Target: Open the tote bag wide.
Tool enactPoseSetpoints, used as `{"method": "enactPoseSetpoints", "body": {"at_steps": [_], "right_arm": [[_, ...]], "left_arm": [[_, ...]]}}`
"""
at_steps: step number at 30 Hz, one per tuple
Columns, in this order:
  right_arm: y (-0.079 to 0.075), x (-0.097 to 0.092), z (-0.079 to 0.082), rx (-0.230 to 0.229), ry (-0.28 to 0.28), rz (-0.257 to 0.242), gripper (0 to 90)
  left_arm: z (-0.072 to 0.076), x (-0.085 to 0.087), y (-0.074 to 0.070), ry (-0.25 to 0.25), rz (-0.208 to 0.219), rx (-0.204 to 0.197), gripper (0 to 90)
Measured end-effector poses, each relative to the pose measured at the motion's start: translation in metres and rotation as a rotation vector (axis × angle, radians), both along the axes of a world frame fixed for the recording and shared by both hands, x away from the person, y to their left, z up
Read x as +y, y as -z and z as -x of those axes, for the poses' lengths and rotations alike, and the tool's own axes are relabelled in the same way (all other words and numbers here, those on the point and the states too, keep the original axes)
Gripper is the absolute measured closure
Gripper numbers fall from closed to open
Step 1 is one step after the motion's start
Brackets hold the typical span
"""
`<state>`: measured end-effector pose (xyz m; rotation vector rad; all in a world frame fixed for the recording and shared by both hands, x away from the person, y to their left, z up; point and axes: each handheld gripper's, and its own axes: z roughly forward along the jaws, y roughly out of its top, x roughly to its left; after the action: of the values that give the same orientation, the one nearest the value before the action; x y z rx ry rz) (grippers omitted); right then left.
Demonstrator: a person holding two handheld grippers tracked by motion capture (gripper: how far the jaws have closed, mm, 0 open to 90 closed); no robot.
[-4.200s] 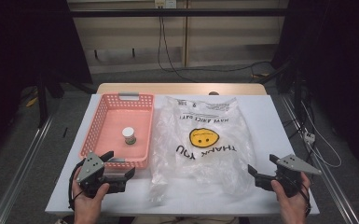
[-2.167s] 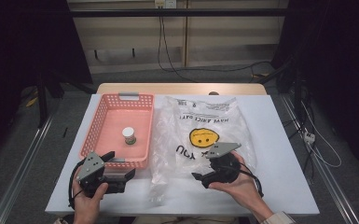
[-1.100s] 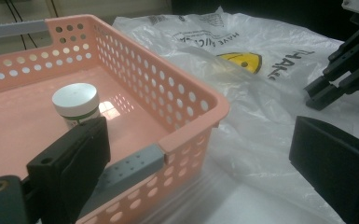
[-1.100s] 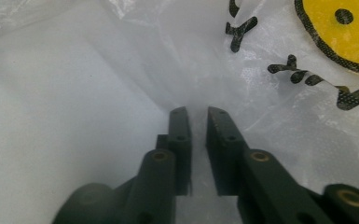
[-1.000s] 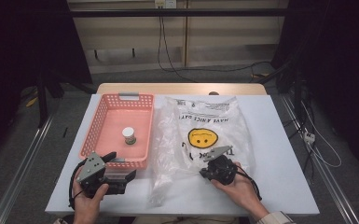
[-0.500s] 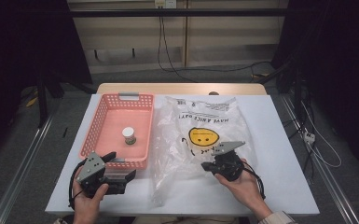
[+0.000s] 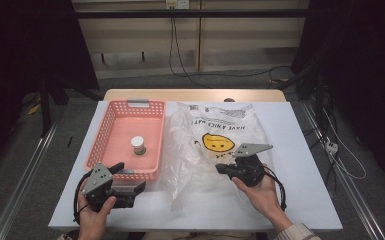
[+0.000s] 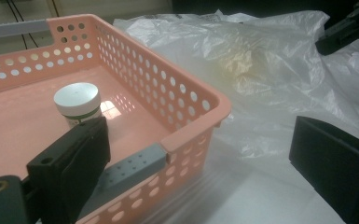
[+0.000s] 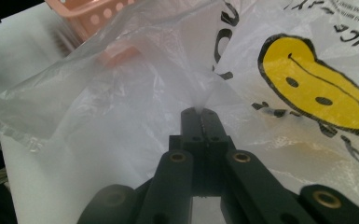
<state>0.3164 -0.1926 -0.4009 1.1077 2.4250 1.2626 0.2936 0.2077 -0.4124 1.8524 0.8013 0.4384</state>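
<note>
from the high view i could read little of the plastic bag: its print ran upside down to me, and apart from the yellow smiley face only "have a nice day" came through, with smaller lines near the far edge too fine to make out. in the right gripper view the face was cut off at the right edge and the lettering around it broke off mid-word. the film was thin enough that the pink basket showed through it as a blurred patch.

my right gripper sat over the bag's near half, its jaws pressed together with a pinch of the film caught between them; the plastic rose in a peak from the tips.

my left gripper rested on the white tabletop just before the basket's near rim, jaws spread wide with nothing between them. in its own view one jaw half covered the small white-capped jar, so i couldn't read its label beyond a green band. the jar stood upright inside the basket, and the bag lay just beside the basket's right wall.
</note>
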Motion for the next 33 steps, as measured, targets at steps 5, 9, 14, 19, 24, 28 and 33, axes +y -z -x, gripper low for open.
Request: {"method": "enactPoseSetpoints", "body": {"at_steps": [5,9,14,19,24,28,33], "right_arm": [[-0.009,0.000,-0.002,-0.034,0.001,-0.009,90.0],[-0.018,0.001,-0.006,-0.060,0.005,-0.009,90.0],[-0.024,0.001,-0.010,-0.071,0.004,-0.016,90.0],[-0.033,-0.001,-0.014,-0.094,0.003,-0.032,90.0],[-0.043,-0.004,-0.020,-0.120,0.006,-0.051,90.0],[-0.049,-0.007,-0.024,-0.140,0.015,-0.071,90.0],[-0.058,-0.010,-0.029,-0.165,0.022,-0.098,90.0]], "left_arm": [[0.000,0.001,0.000,-0.003,0.004,0.001,4.9],[0.000,0.001,0.000,-0.004,0.002,0.001,4.9],[0.000,0.001,0.000,-0.007,0.003,0.000,4.9],[0.000,0.001,0.000,-0.008,0.005,0.001,4.9],[0.000,0.002,0.000,-0.008,0.005,0.002,4.9],[0.000,0.002,0.000,-0.010,0.005,0.002,4.9],[0.000,0.002,0.000,-0.010,0.004,0.002,4.8]]}}
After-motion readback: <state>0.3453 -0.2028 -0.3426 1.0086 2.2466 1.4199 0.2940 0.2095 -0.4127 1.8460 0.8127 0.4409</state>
